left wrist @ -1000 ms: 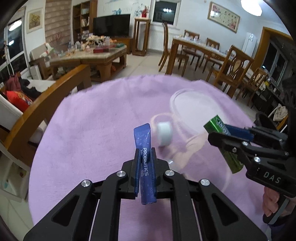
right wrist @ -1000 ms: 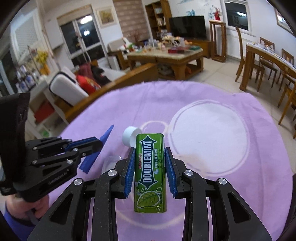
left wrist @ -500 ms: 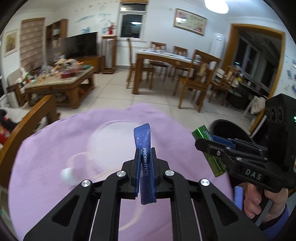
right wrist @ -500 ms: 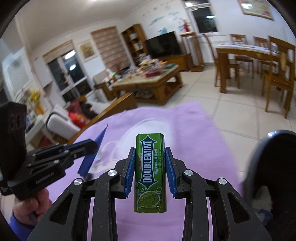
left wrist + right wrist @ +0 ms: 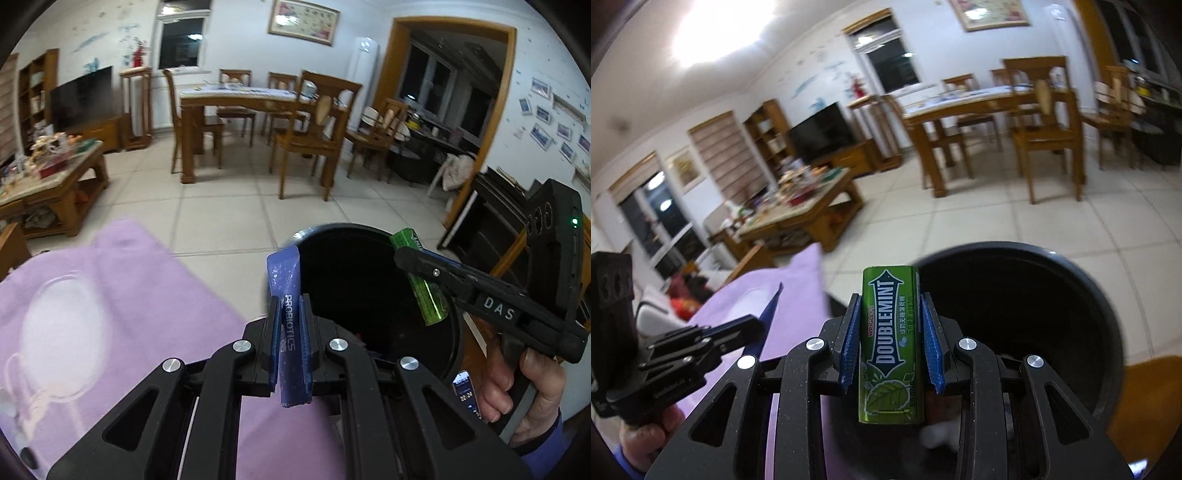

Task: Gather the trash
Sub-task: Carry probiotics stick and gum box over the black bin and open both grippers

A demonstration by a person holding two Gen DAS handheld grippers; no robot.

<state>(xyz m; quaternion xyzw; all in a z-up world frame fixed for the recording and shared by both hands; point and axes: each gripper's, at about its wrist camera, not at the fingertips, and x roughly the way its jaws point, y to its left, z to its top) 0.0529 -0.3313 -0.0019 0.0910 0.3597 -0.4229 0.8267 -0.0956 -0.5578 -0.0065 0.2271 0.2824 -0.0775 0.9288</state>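
My left gripper [image 5: 290, 308] is shut on a blue probiotics sachet [image 5: 287, 295] that stands upright between its pads, at the near left rim of a round black bin [image 5: 369, 288]. The right gripper [image 5: 890, 306] is shut on a green Doublemint gum pack [image 5: 890, 343], held over the near edge of the same bin [image 5: 1034, 302]. In the left wrist view the right gripper [image 5: 417, 273] reaches in from the right with the gum pack [image 5: 424, 291] above the bin's mouth. The right wrist view shows the left gripper [image 5: 753, 328] at the left with the sachet's tip [image 5: 772, 310].
A purple cloth [image 5: 110, 314] covers the table to the left of the bin. Tiled floor [image 5: 229, 206] lies beyond, with a dining table and chairs [image 5: 258, 122] and a cluttered coffee table [image 5: 48, 173]. A small screen device [image 5: 466, 393] sits by the bin's near right rim.
Both grippers have swung right, off the middle of the purple cloth to the black bin, each still holding its item. The white cap on the cloth has left view.
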